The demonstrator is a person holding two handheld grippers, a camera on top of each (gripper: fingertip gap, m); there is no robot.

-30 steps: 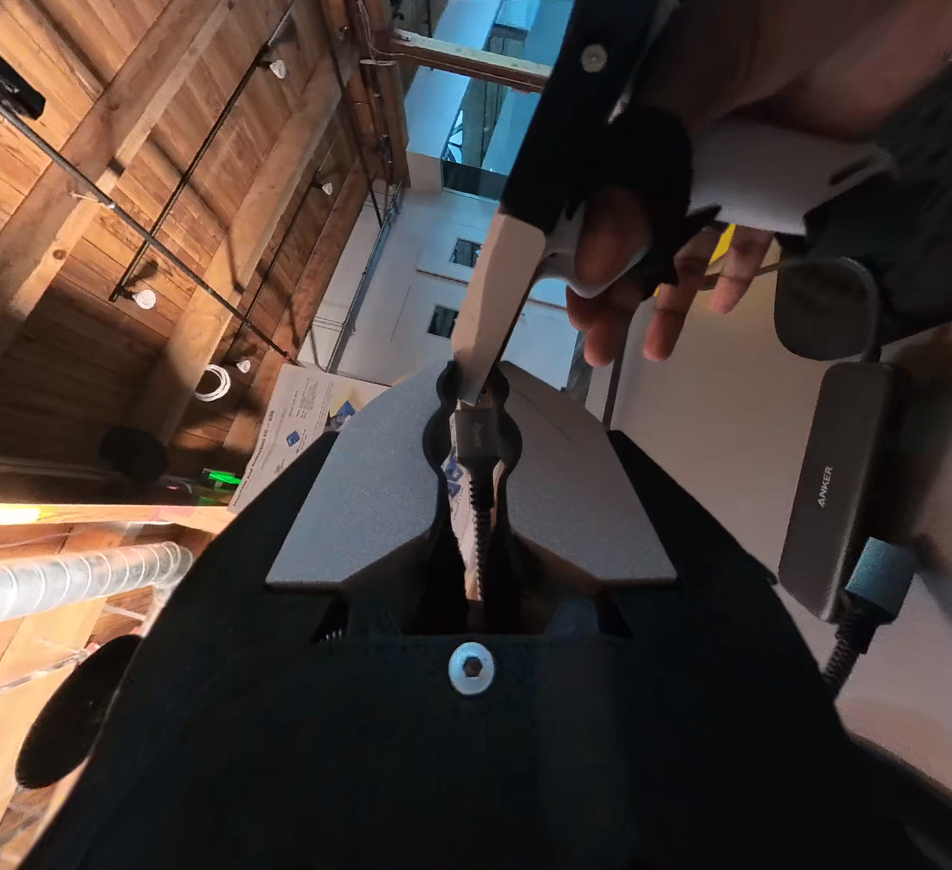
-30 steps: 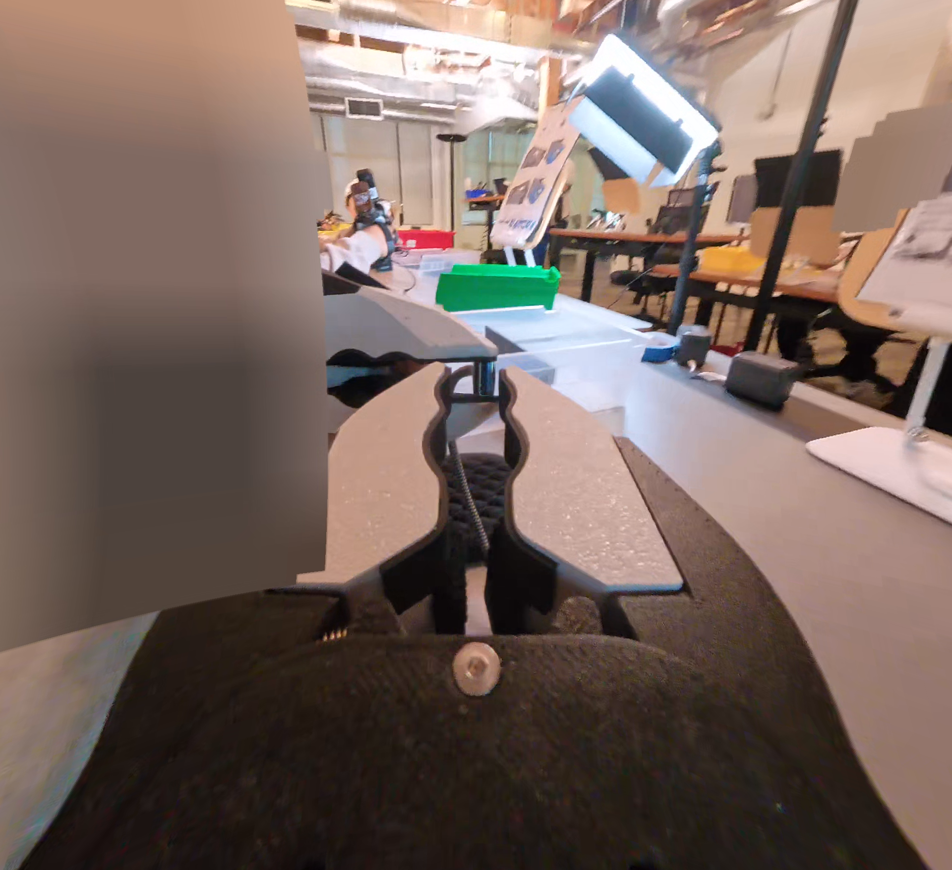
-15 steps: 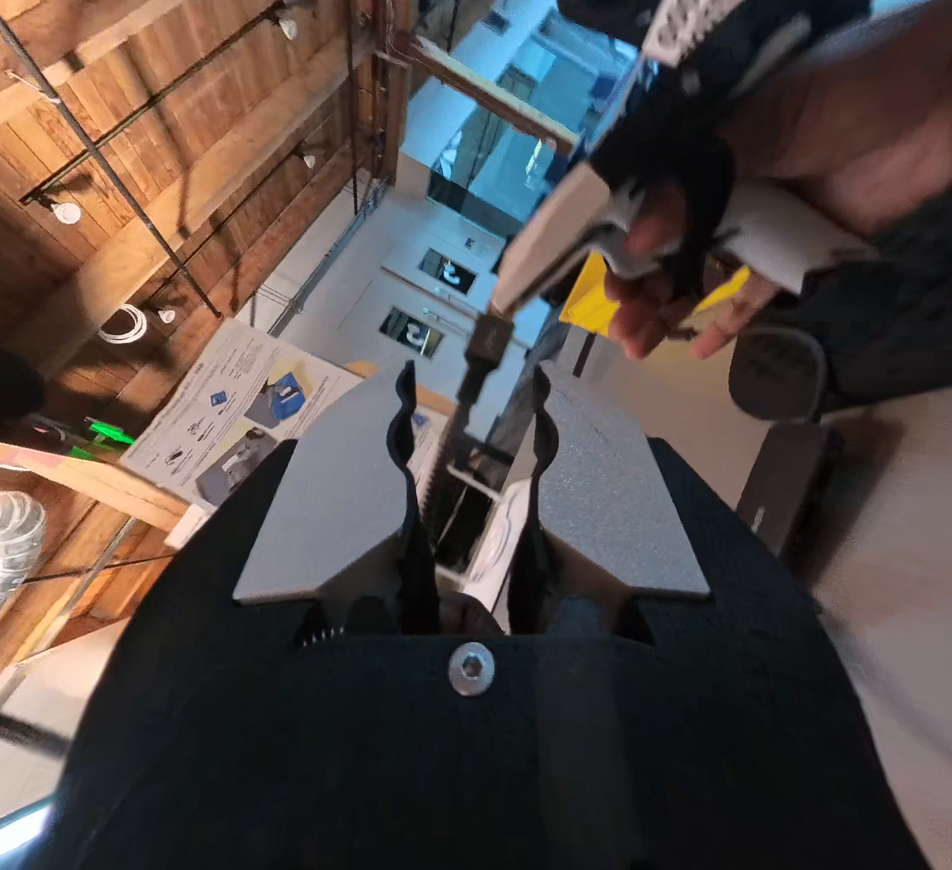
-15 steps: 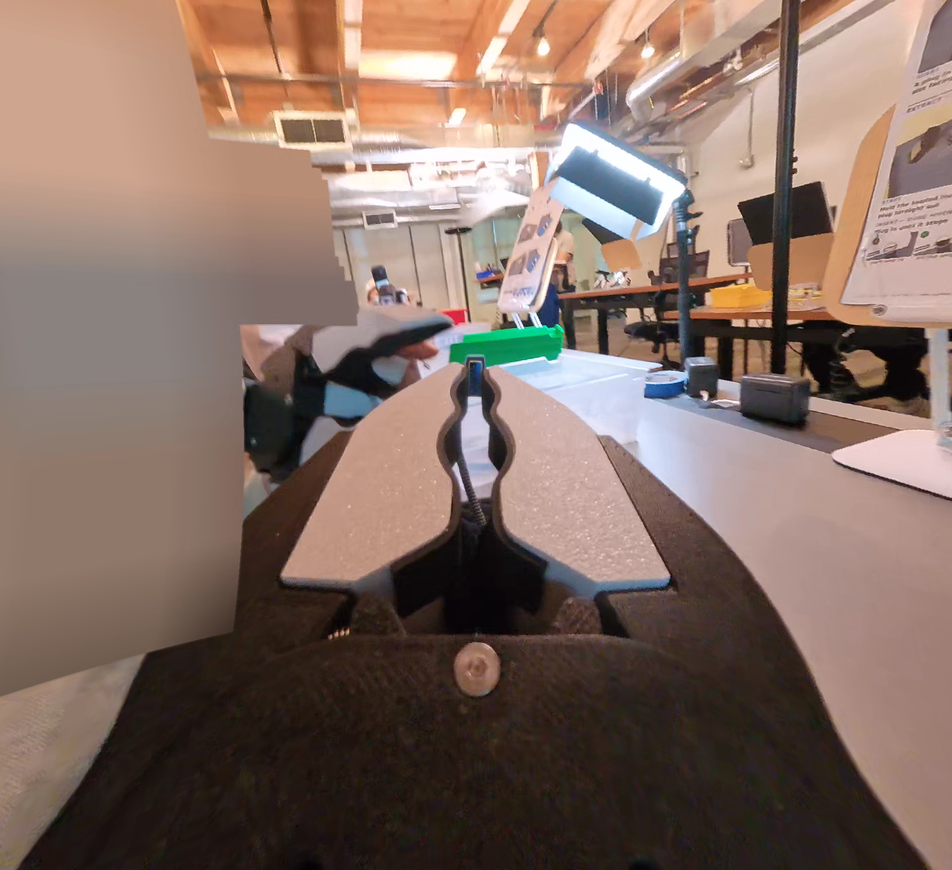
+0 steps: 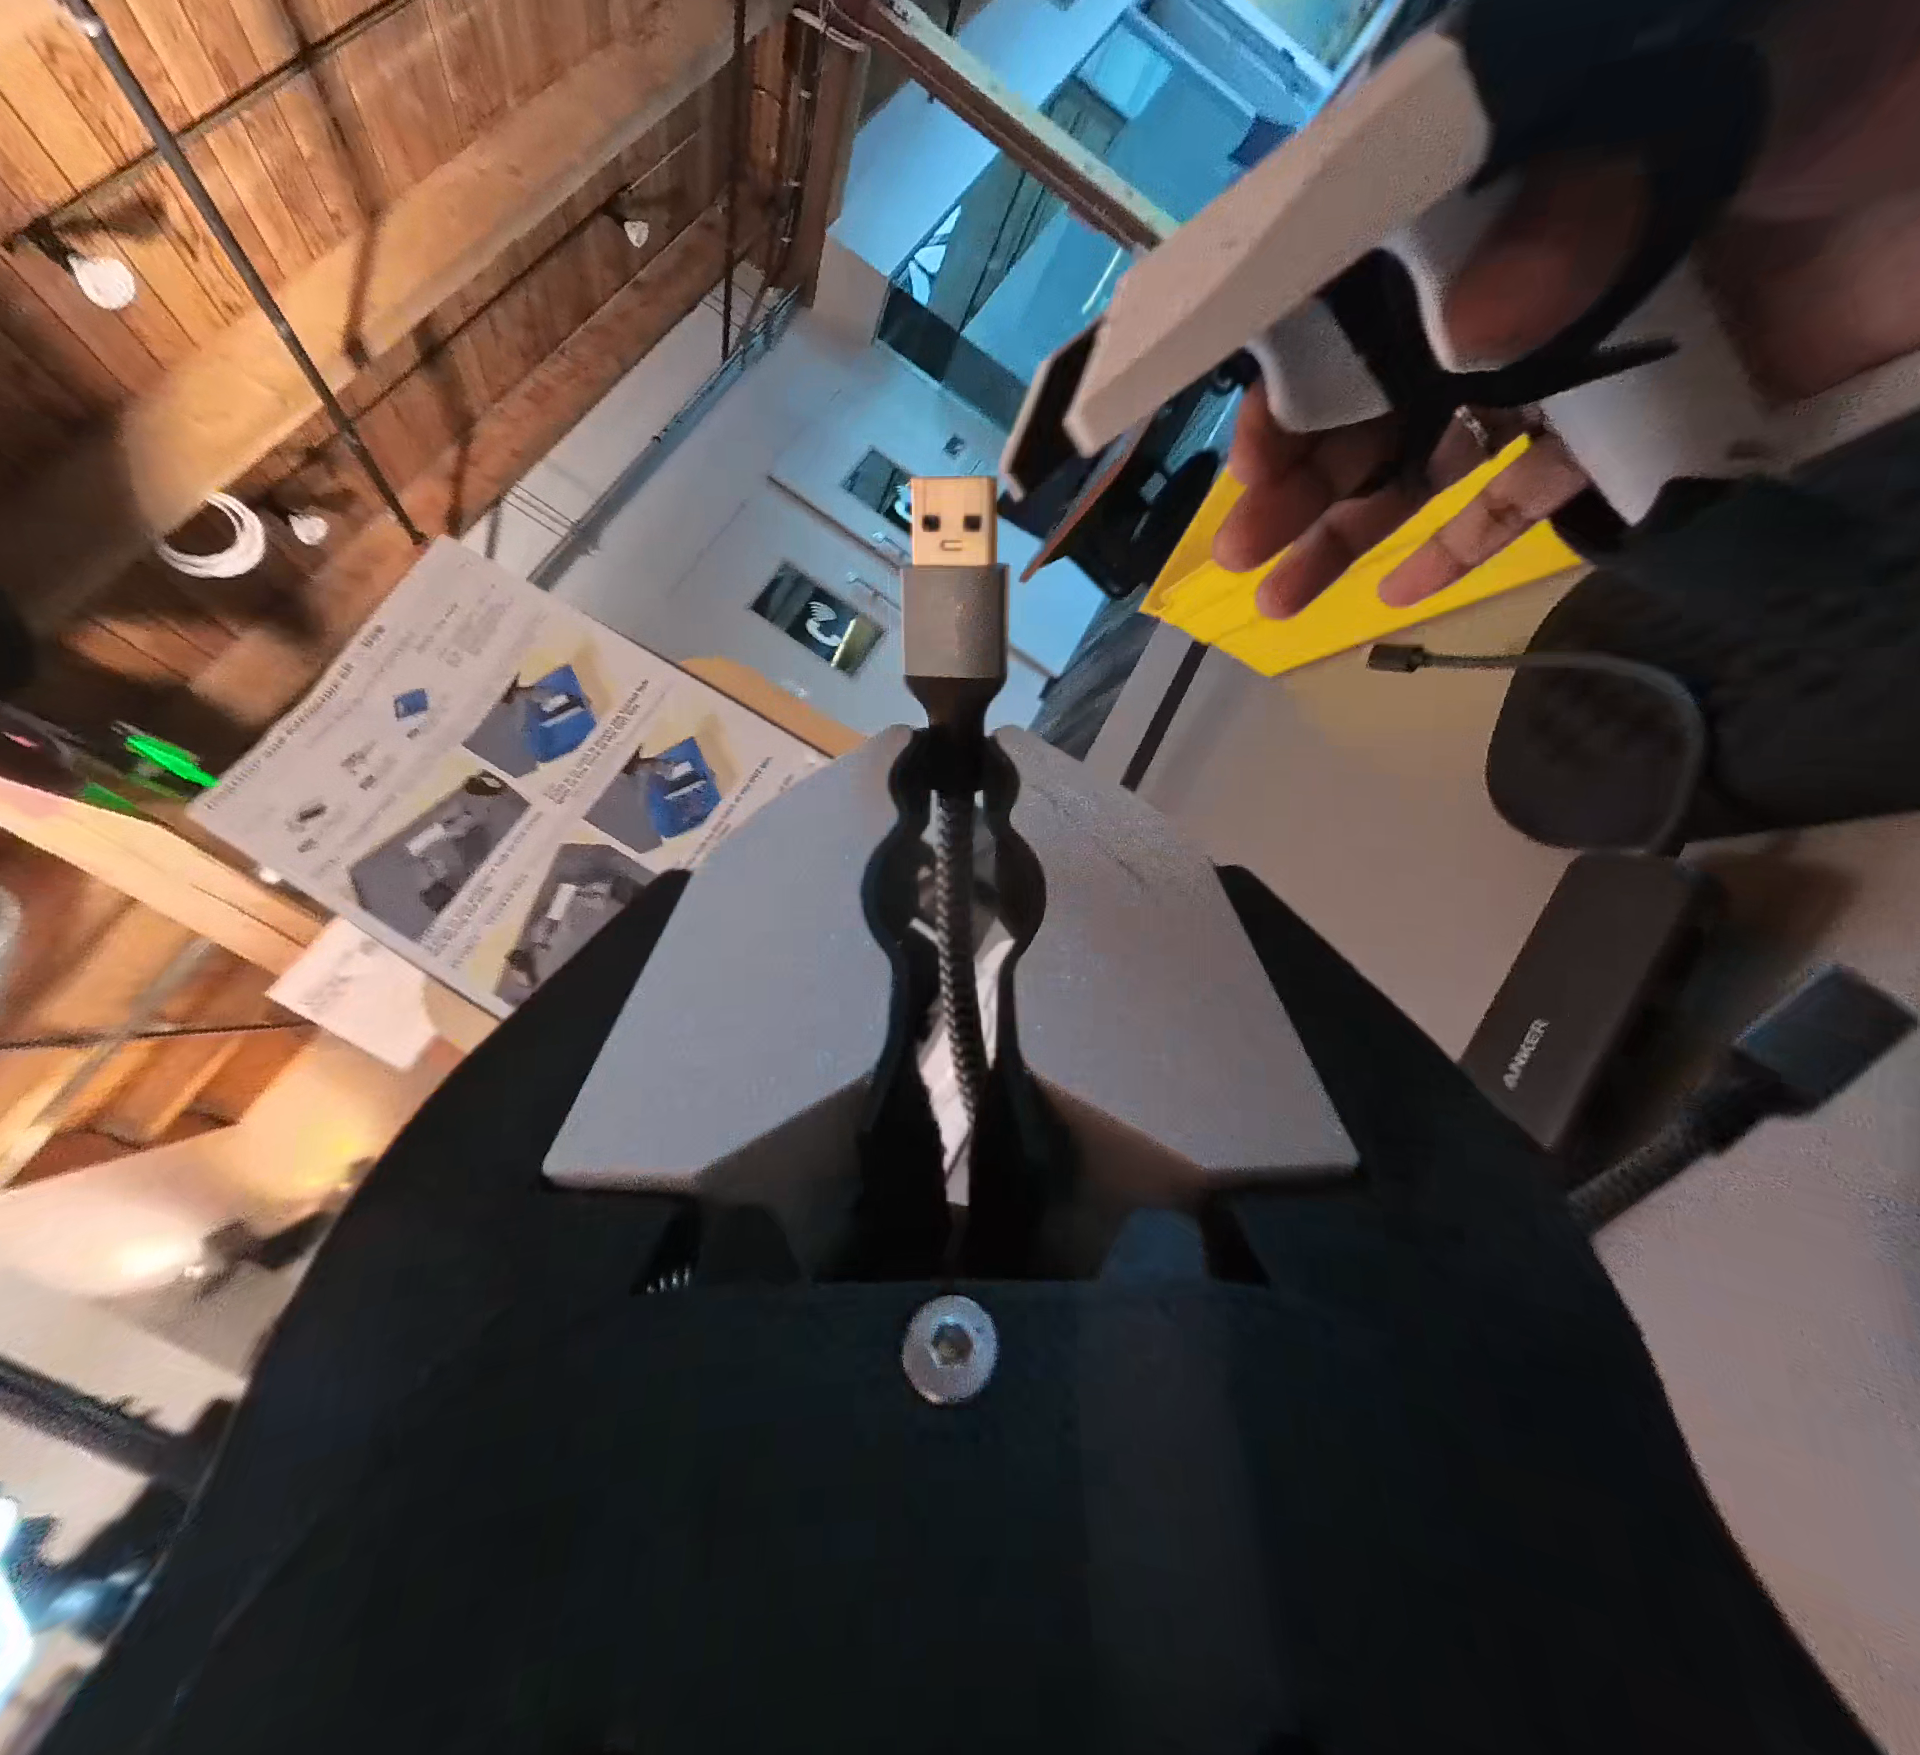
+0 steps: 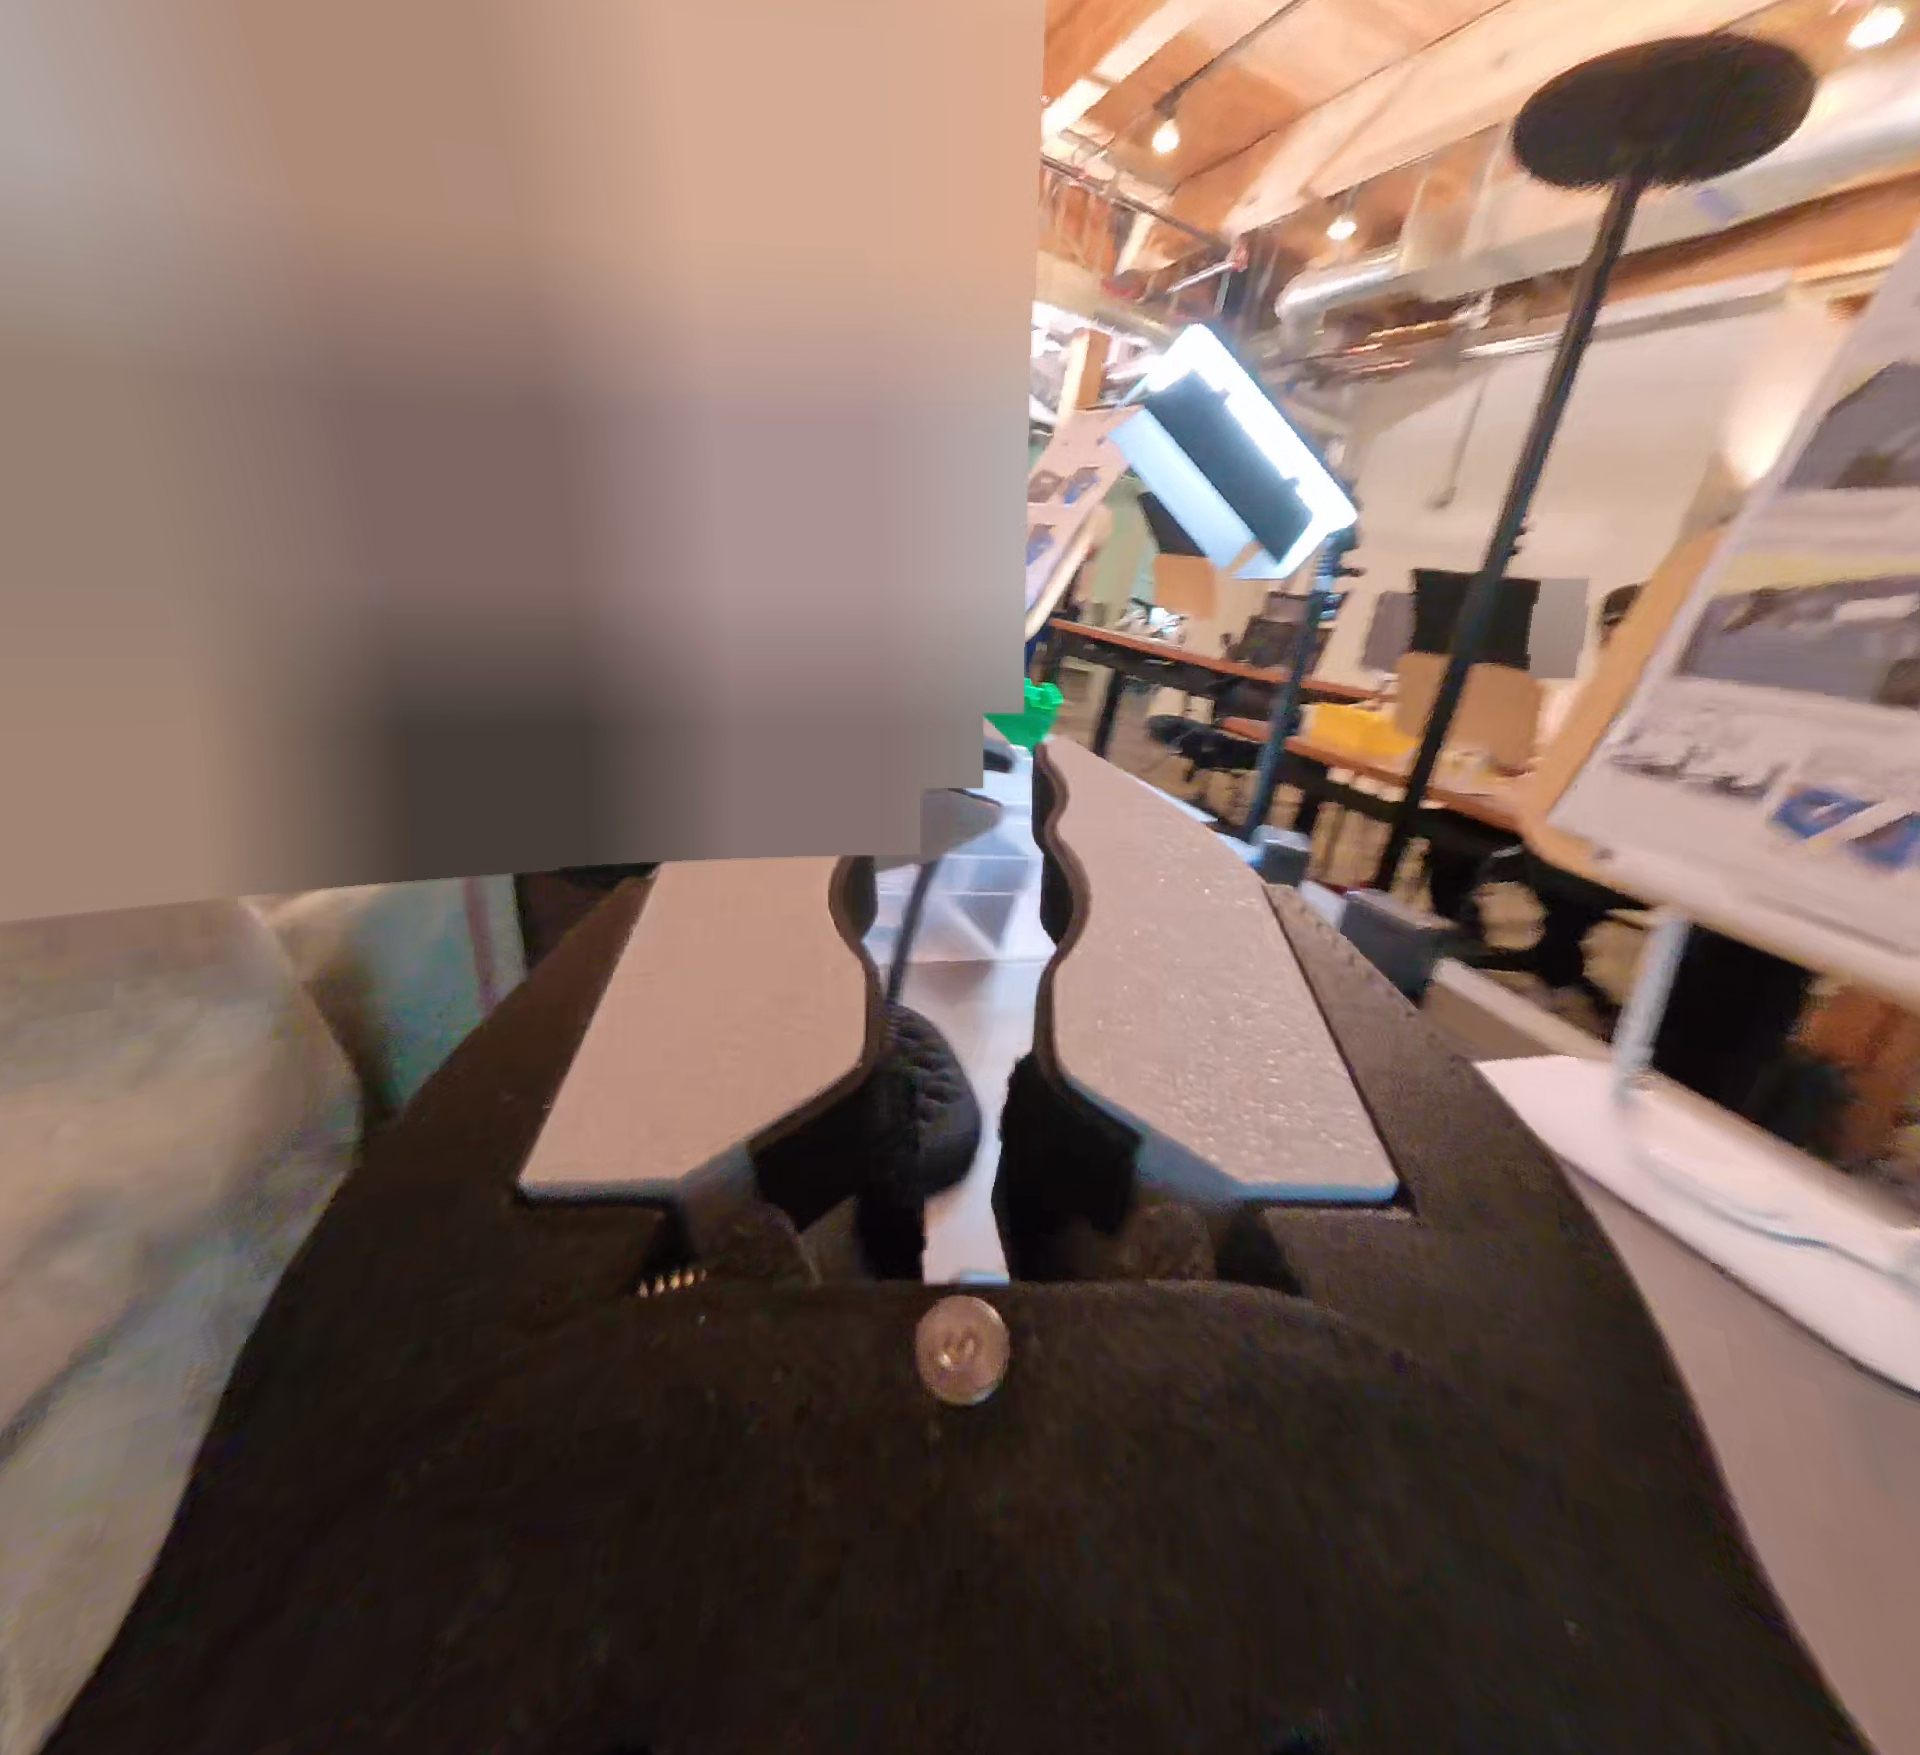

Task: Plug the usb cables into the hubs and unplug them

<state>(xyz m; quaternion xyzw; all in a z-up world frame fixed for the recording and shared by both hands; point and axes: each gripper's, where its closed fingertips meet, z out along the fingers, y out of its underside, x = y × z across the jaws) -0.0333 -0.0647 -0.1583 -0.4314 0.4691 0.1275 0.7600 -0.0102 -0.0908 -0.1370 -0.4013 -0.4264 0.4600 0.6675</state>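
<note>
My left gripper is shut on a dark braided USB cable just behind its plug. The grey USB-A plug sticks out past the fingertips, pointing up and away. My right gripper is open and empty; a blur patch hides its left fingertip. It also shows in the left wrist view, held by a hand at the upper right, clear of the plug. A dark grey hub lies on the table to the right, with another cable's plug at its near end.
A loose cable end hangs over a round black pad behind the hub. A printed sheet on a stand with a white base stands at the right. A black pole rises behind it. A yellow bin is farther off.
My left gripper opened, slid down and shut again on the cable behind the plug. My right gripper, which held the plug meanwhile, has let go, opened and drawn away.
</note>
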